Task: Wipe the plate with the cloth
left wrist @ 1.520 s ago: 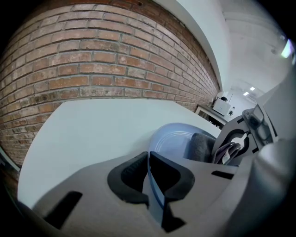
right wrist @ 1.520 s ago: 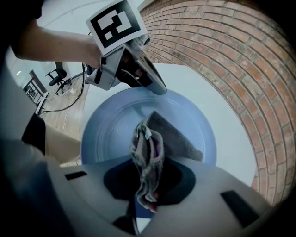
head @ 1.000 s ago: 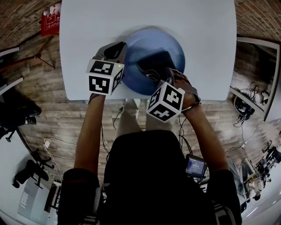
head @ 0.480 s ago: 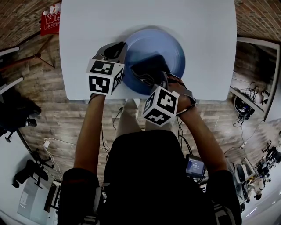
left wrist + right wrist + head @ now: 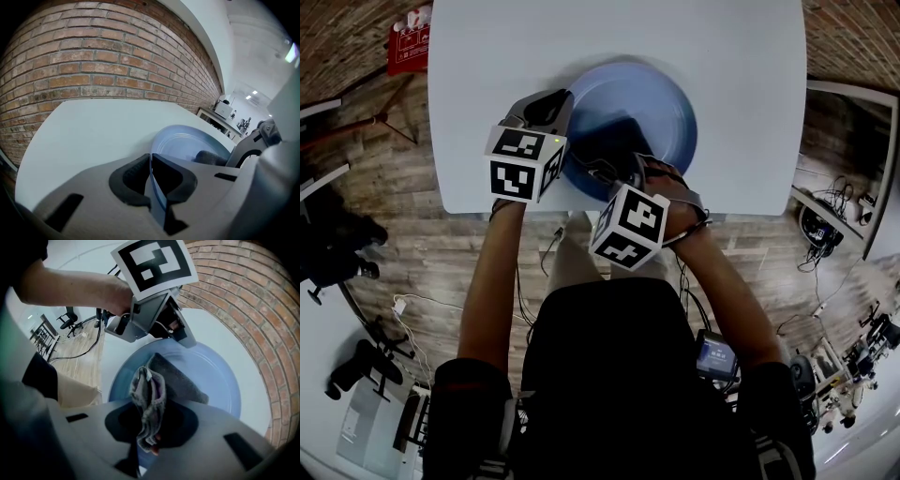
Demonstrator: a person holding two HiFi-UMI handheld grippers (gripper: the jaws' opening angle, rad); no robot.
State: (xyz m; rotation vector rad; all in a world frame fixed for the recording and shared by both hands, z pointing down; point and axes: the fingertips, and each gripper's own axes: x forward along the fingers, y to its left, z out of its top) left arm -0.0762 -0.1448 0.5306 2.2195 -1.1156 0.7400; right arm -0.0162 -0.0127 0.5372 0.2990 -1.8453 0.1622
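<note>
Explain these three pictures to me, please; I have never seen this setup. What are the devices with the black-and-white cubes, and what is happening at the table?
There is no robot here. A person holds a hand-operated two-jaw gripper in each hand, and the patterned cubes are parts of those grippers. The top-down picture comes from a camera on the person's head. The other two come from cameras riding on the grippers, each looking along its own jaws. On the white table lies a blue plate, and a brick wall stands beyond the table. The left gripper is shut on the plate's left rim, apparently to steady it. The right gripper is shut on a grey cloth, and the cloth's free end lies on the plate's face.
</note>
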